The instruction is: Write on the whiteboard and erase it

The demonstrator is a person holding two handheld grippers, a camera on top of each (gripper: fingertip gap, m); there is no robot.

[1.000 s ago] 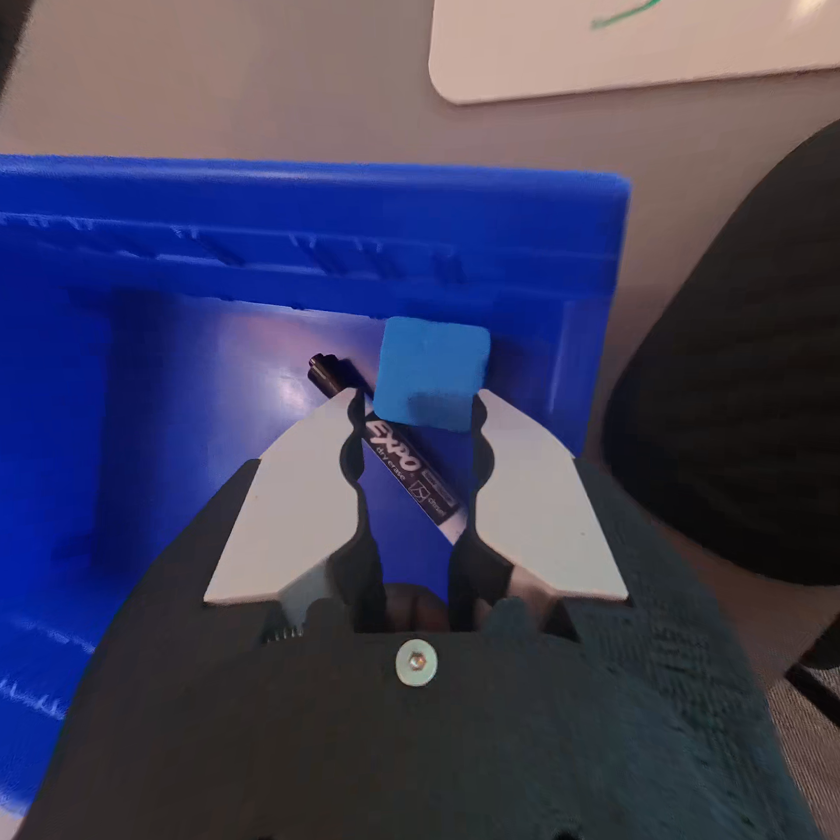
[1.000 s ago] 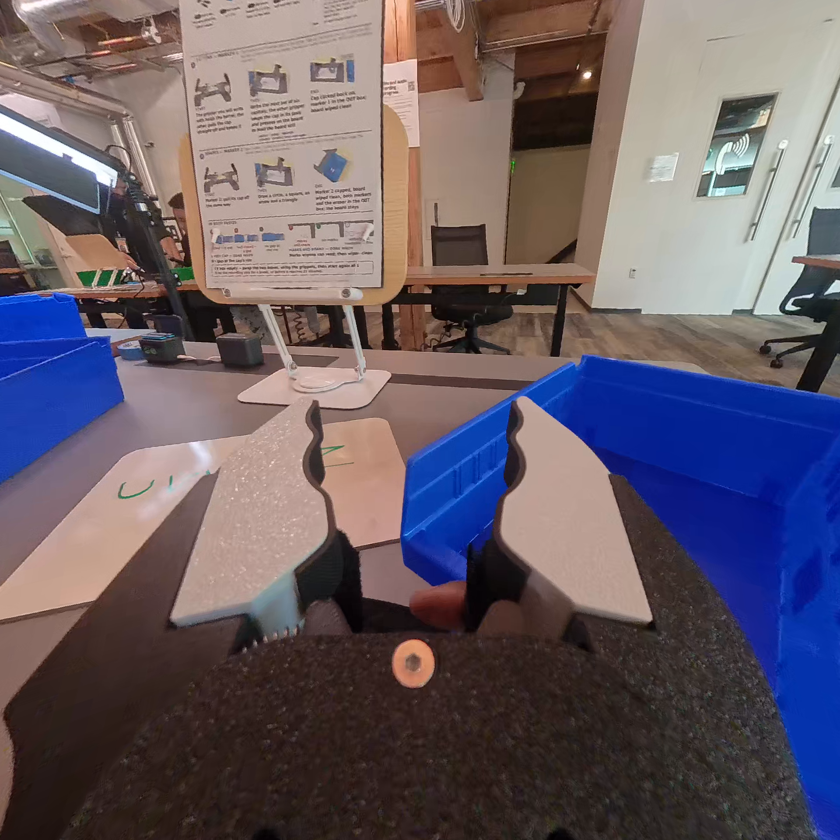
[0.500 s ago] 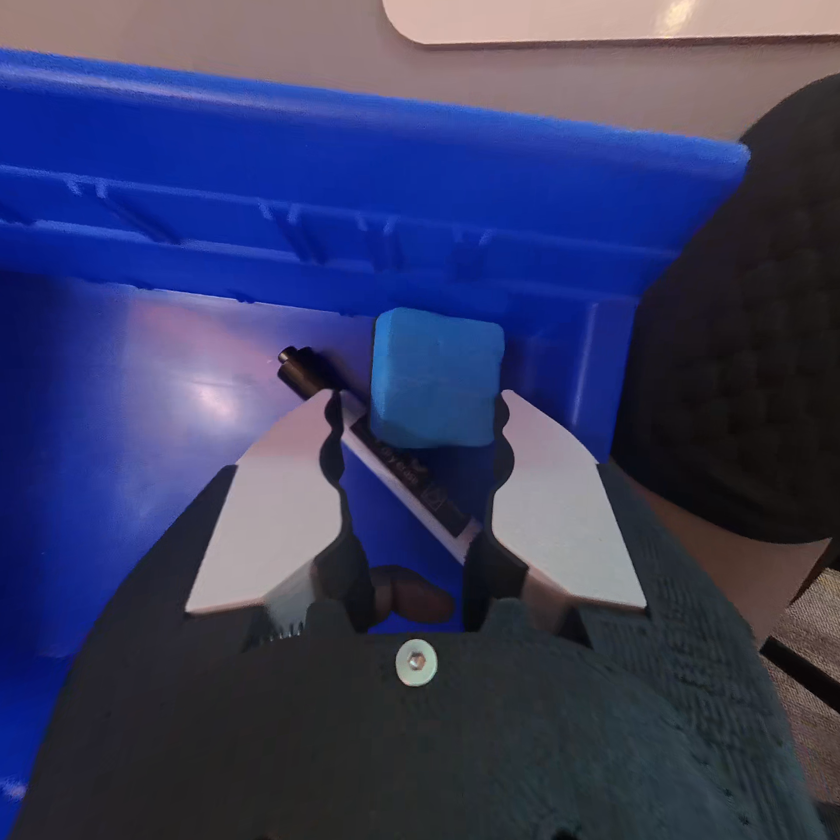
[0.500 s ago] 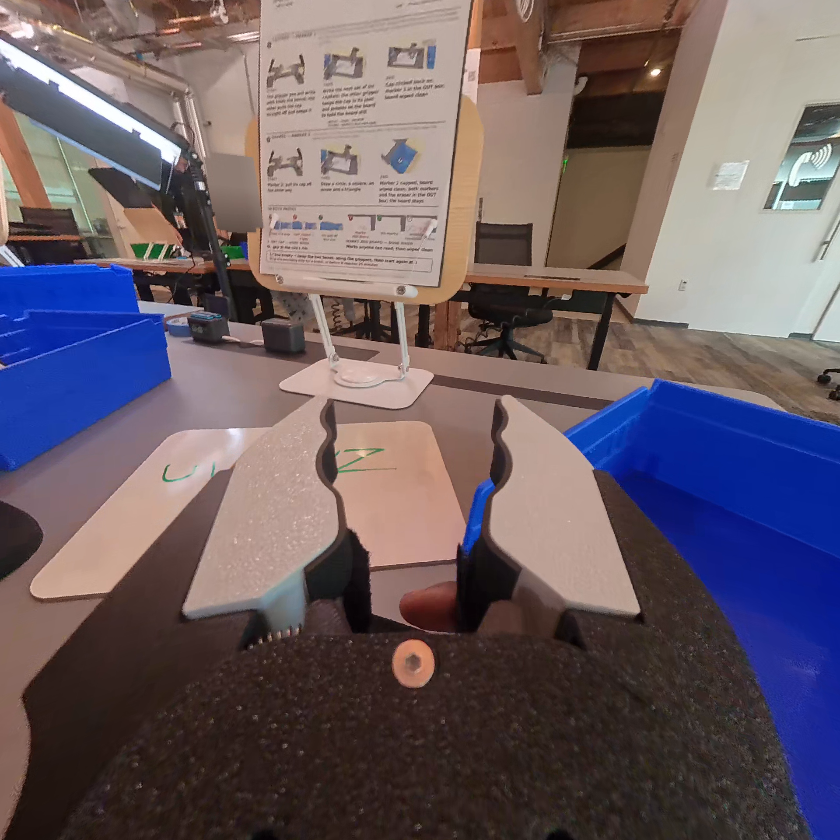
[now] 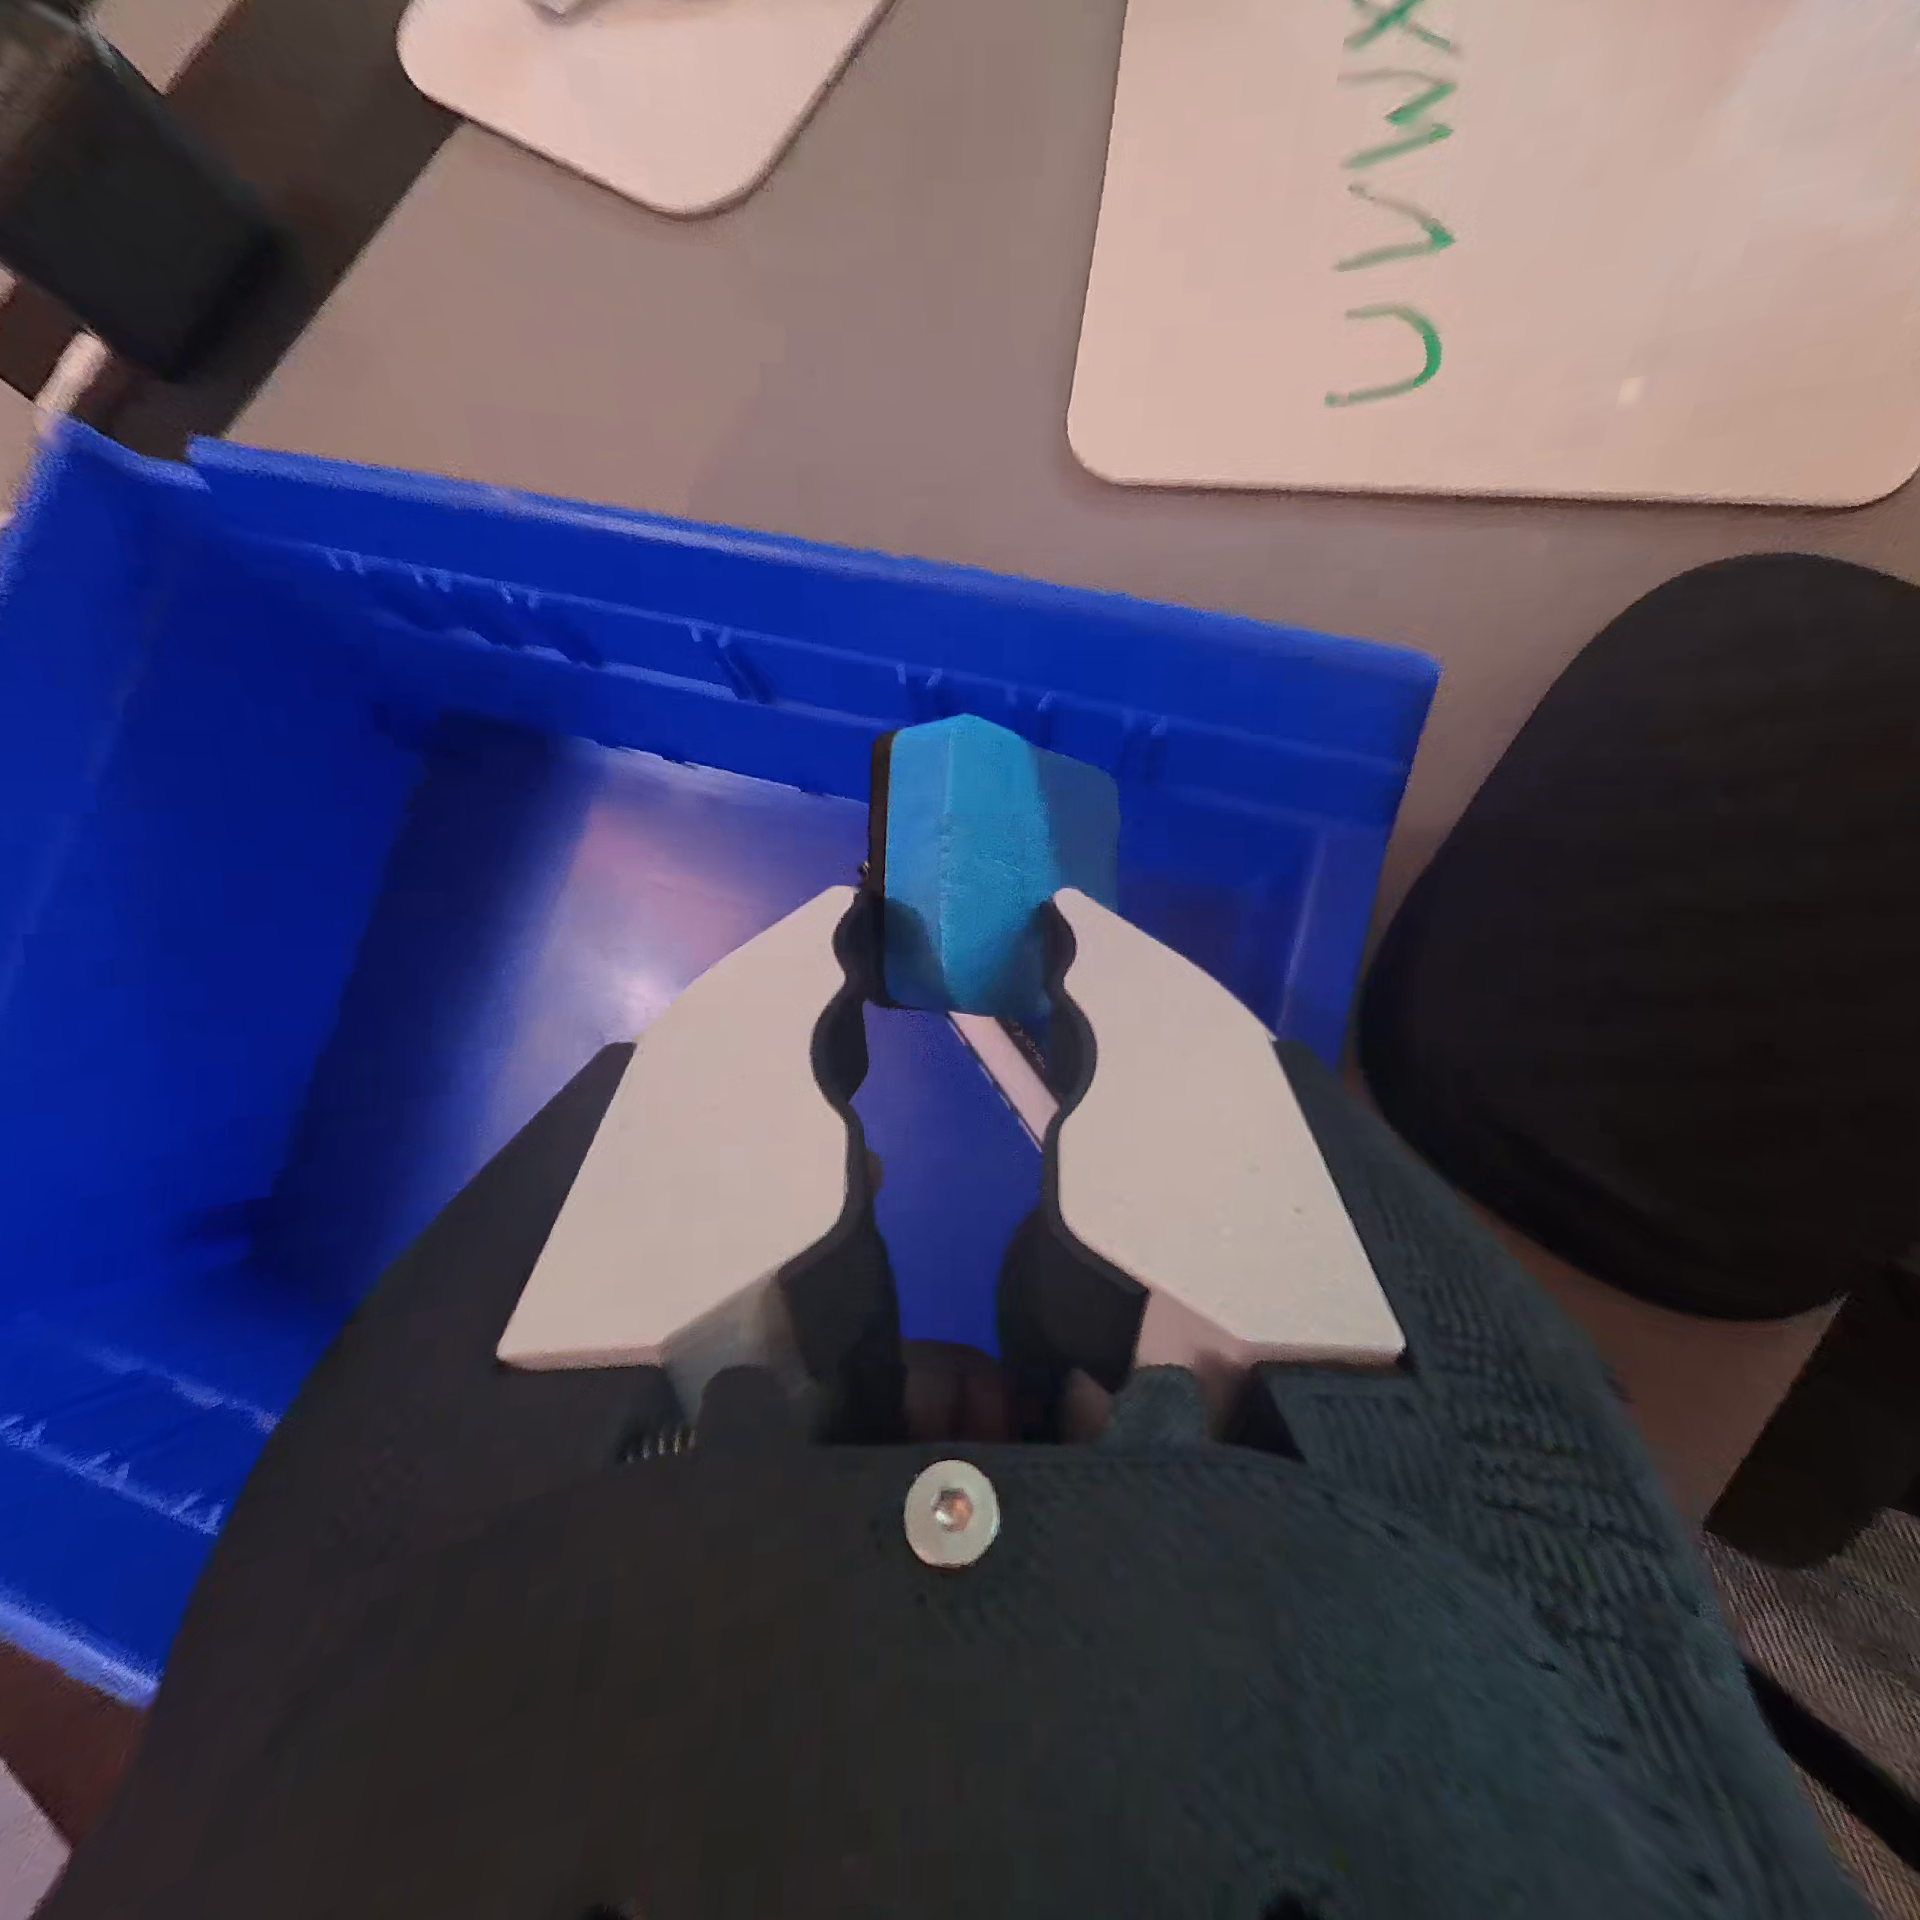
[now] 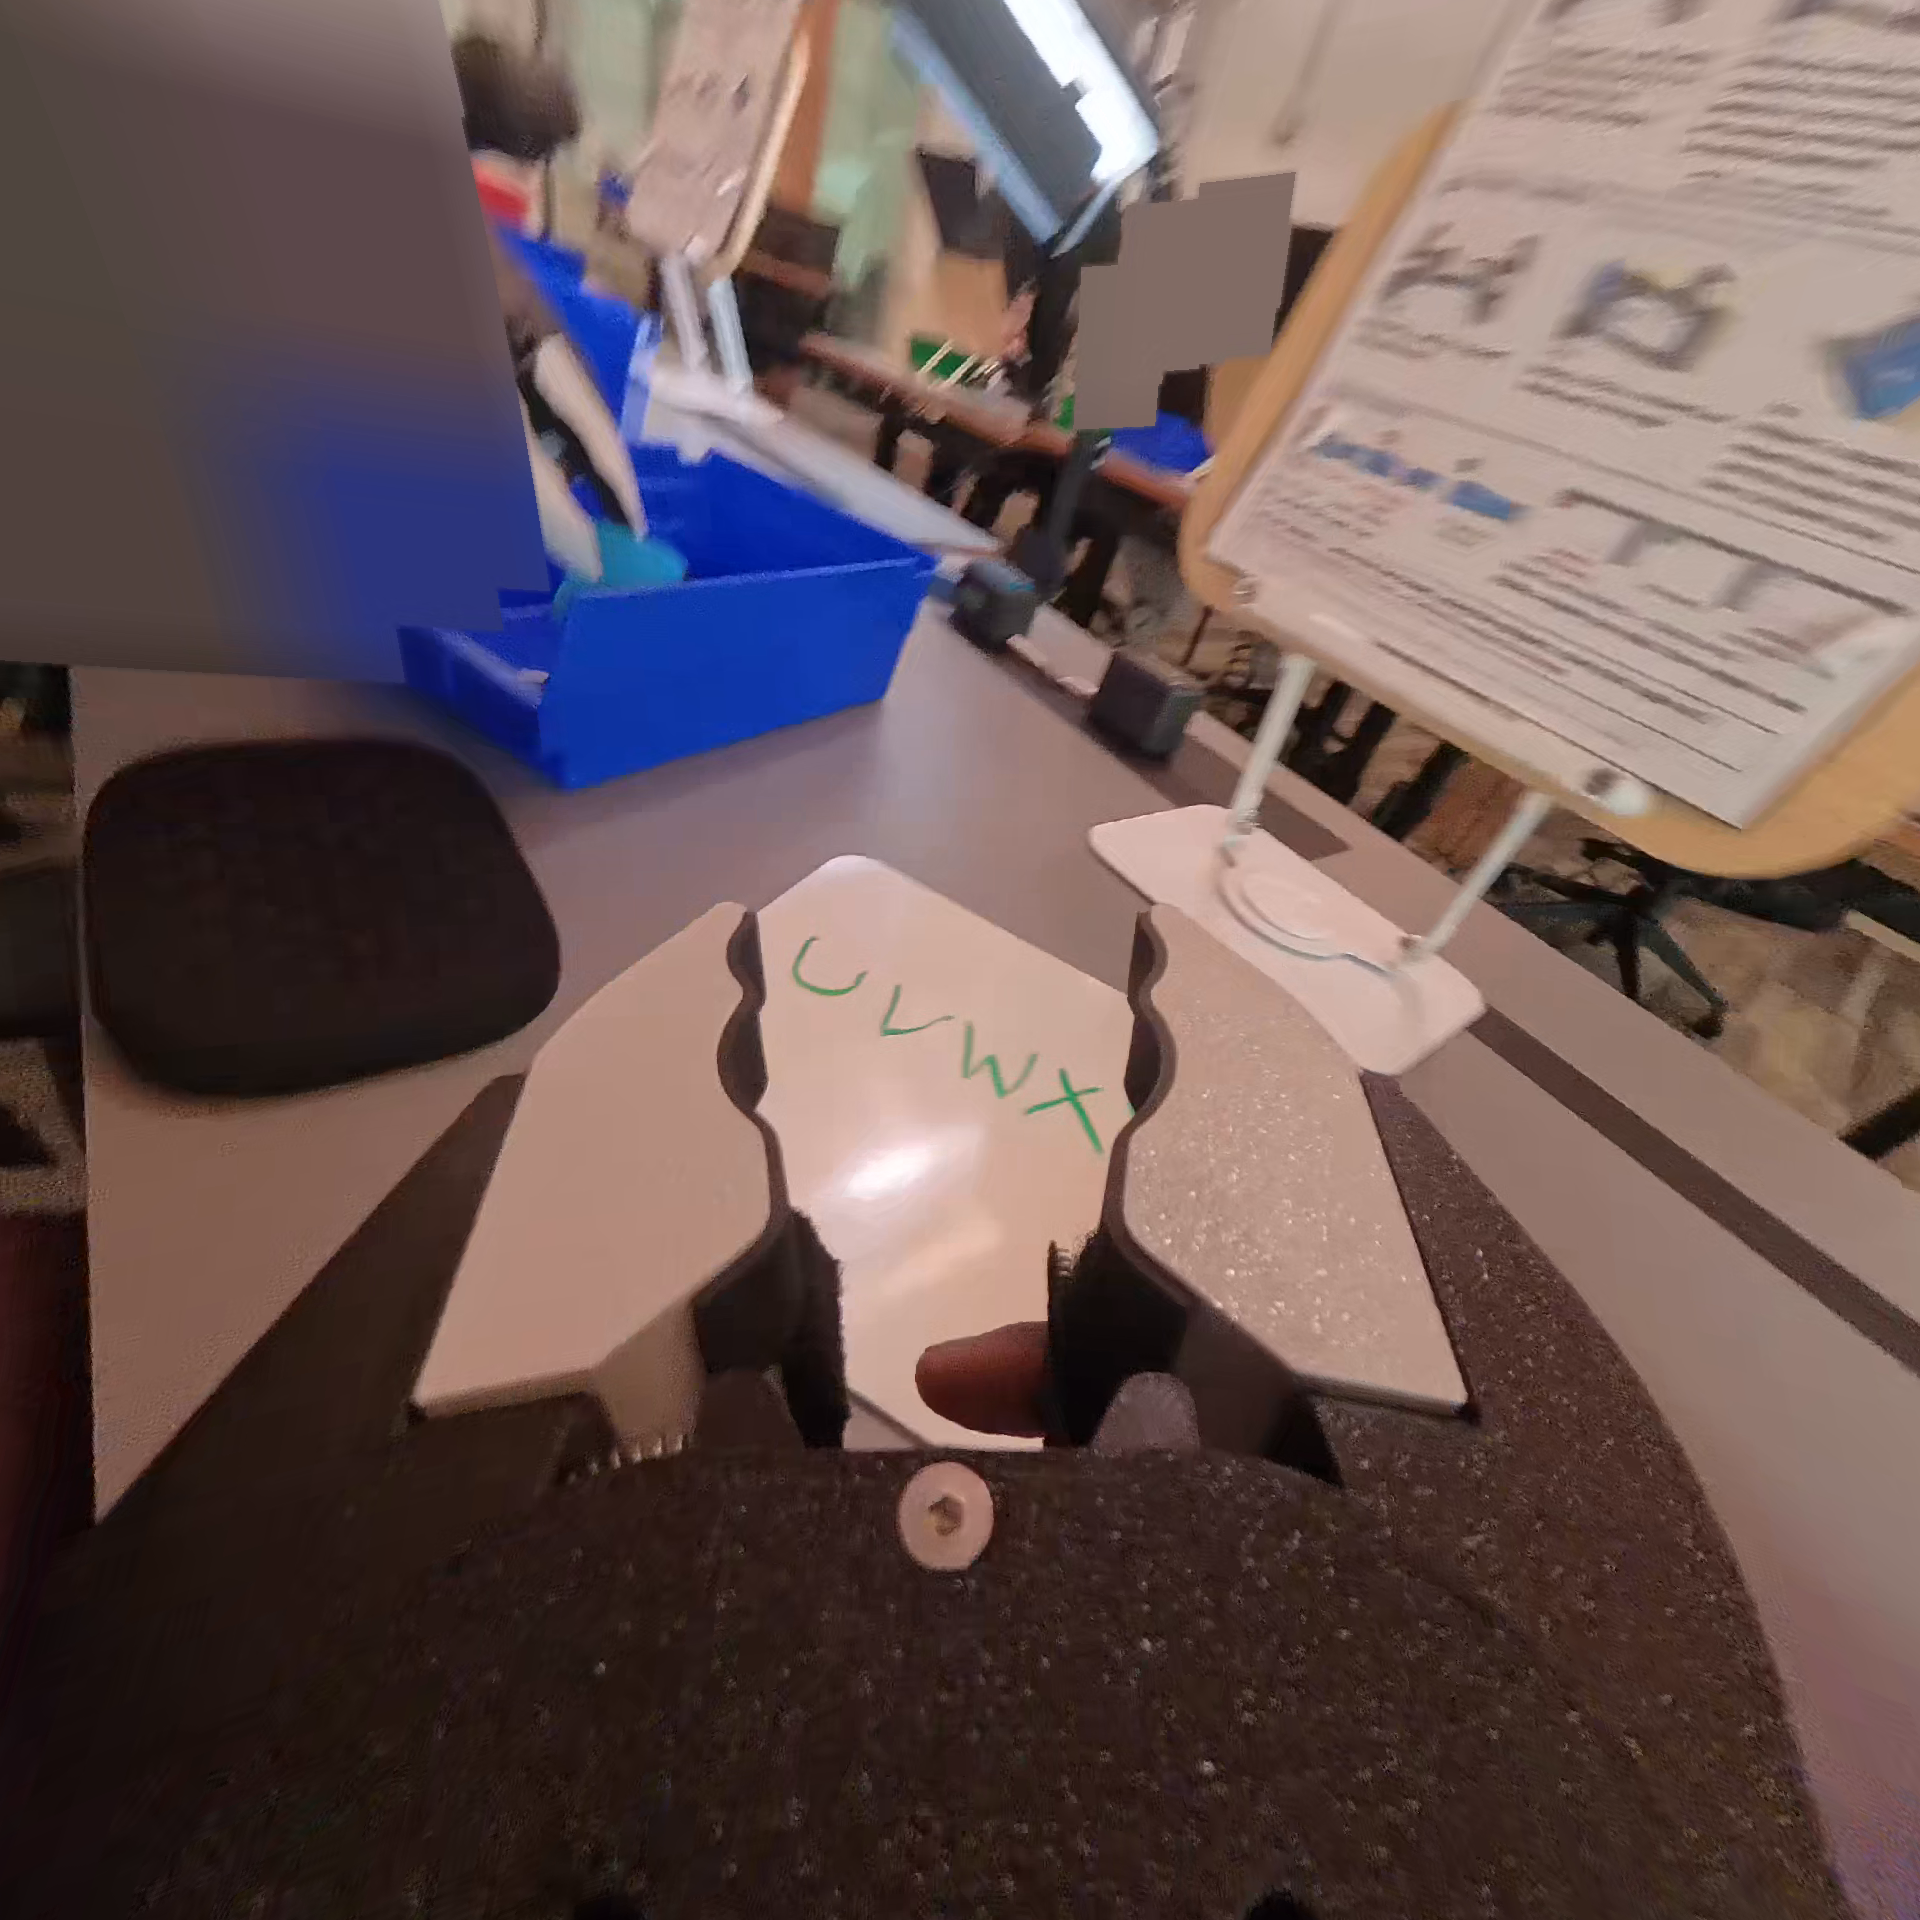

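So the left wrist view looks down into a deep blue plastic bin (image 5: 312,935), where the left gripper (image 5: 961,935) is clamped on a light-blue foam block eraser (image 5: 987,862), lifted over a marker (image 5: 1003,1070) that barely peeks out underneath. Further right sits a black cushioned pad (image 5: 1662,935). Only the right wrist view shows the right gripper (image 6: 940,956), jaws spread with nothing in them, hovering over the white rounded whiteboard (image 6: 935,1174) with green writing on the grey table (image 6: 987,769), plus a paper instruction sheet on a stand (image 6: 1610,364).
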